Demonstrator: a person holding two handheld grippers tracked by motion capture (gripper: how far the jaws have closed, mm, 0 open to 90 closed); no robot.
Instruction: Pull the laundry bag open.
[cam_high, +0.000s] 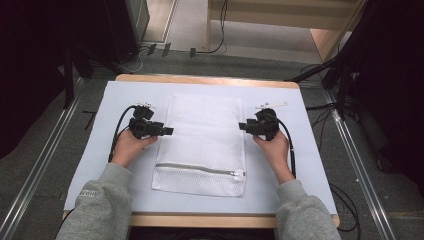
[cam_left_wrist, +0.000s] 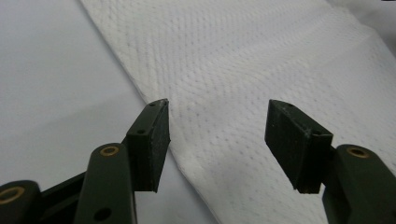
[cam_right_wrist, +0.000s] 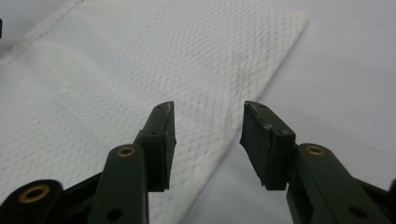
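both pairs of black jaws stood apart with nothing between them. the left gripper hung over the left edge of the white mesh laundry bag, one finger above that edge and the other over the mesh. the right gripper straddled the bag's right edge, one finger over the mesh and the other over the bare cover. from above, the left gripper and the right gripper pointed inward at the bag's long sides. the bag lay flat in the middle of the white table cover, its zipper running across near the person's end. grey sleeves came in from the bottom, each hand gripping its tool.
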